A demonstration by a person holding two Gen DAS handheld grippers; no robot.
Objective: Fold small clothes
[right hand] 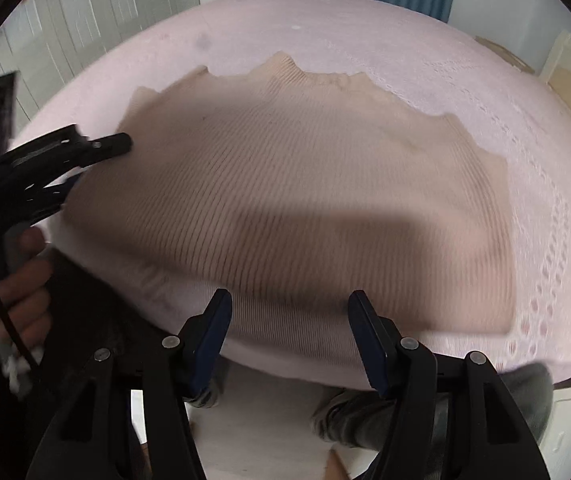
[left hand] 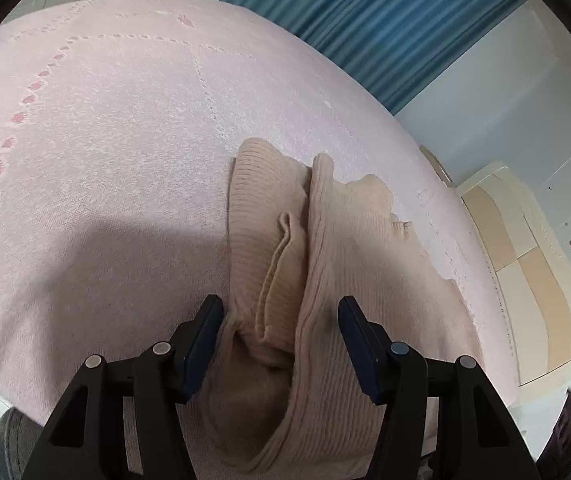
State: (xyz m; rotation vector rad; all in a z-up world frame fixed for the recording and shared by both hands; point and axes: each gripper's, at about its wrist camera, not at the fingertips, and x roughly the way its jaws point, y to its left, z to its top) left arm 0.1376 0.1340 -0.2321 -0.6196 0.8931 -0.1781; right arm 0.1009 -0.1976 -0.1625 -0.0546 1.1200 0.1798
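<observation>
Sweater flat, scalloped edge far, bedspread around

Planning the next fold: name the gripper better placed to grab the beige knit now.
Left. The left gripper has its jaws open astride bunched beige knit; the right gripper hangs open off its near edge.

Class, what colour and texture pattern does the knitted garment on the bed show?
Beige, with fine ribbed knit lines; the garment shows best in the right wrist view.

pink bedspread, blue curtain, pale wall, cream headboard
</observation>
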